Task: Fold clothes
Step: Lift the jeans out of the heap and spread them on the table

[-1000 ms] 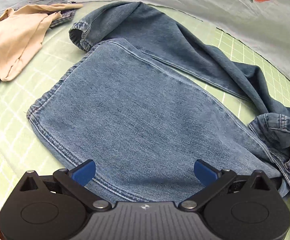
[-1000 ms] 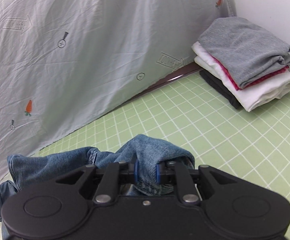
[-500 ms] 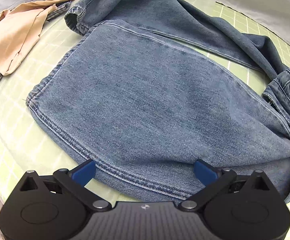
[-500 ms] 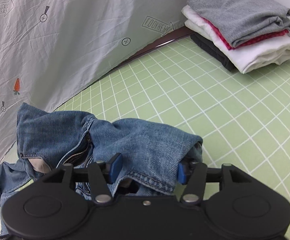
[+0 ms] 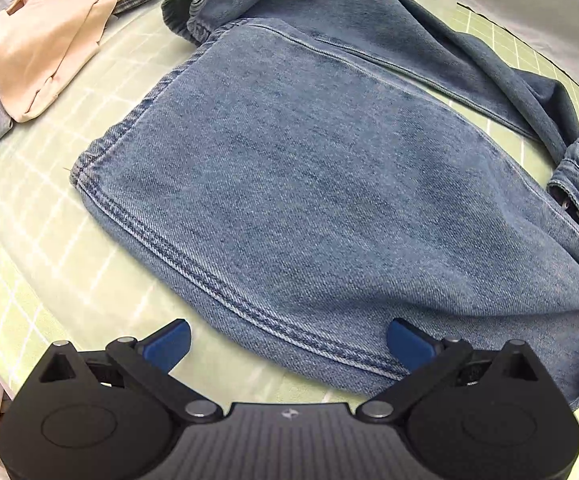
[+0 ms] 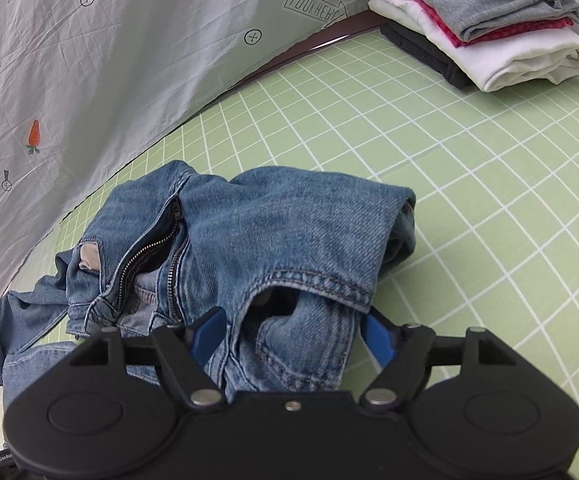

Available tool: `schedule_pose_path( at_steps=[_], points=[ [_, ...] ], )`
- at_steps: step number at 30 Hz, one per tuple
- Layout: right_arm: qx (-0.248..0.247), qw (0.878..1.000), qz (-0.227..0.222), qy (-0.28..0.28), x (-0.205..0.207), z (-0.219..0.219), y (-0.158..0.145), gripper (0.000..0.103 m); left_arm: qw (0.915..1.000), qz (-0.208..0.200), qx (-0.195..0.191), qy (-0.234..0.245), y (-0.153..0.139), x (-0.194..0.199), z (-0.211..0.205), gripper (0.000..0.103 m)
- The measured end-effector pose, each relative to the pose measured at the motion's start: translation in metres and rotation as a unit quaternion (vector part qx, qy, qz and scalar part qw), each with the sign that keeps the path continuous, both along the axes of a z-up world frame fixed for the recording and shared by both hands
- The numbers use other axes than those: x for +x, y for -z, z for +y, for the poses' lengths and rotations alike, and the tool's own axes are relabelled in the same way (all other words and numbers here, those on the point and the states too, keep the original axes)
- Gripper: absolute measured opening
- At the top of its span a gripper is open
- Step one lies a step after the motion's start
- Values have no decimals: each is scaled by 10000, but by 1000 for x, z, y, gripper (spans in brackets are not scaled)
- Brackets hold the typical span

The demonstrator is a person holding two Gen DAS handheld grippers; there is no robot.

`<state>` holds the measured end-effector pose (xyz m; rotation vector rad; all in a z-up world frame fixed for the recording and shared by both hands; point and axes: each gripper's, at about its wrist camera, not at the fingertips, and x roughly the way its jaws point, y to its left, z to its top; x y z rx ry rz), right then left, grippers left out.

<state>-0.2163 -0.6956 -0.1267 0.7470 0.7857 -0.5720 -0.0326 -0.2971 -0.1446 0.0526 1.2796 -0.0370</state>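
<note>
Both tongs we hold stand wide: the left tongs (image 5: pixel 288 344) hover over the hem side of the jeans (image 5: pixel 329 184), whose leg lies flat on the green gridded counter (image 5: pixel 29 264); the right tongs (image 6: pixel 291 334) straddle the bunched waistband with its open zipper (image 6: pixel 145 254), blue fingers (image 6: pixel 209 330) on either side of the denim. Beyond the leg lies a beige garment (image 5: pixel 45 48). Past the waistband, a folded stack (image 6: pixel 489 24) sits well apart, beside the grey printed sheet (image 6: pixel 109 80).

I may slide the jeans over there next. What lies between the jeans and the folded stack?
In the right wrist view, only bare green grid mat lies between the jeans and the folded stack.
</note>
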Motion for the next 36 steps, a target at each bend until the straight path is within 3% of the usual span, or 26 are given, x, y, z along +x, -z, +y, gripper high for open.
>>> schedule_pose_path(
  at_steps=[9,13,16,24,28,33,36],
  points=[
    [462,9988,-35,157,-10,-2,13,74,9996,51,-185,-206,-2,-9,8,103],
    [834,9963,-167,157,-15,-3,21,58,9992,78,-225,-327,-2,-14,11,103],
    [1075,9939,-246,85,-16,-2,26,52,9988,66,-270,-407,-2,-19,13,103],
    [1406,9896,-293,-27,-13,-2,35,54,9952,-12,-597,-773,-2,-24,23,103],
    [1446,9884,-457,-69,-13,-3,34,47,9950,-17,-598,-806,-2,-25,25,103],
    [1343,9877,-781,-194,-16,-2,25,30,9956,23,-687,-644,-6,-20,22,102],
    [1573,9804,-1175,-180,-17,-6,22,21,9962,-71,-770,-397,-14,-19,13,102]
  ],
)
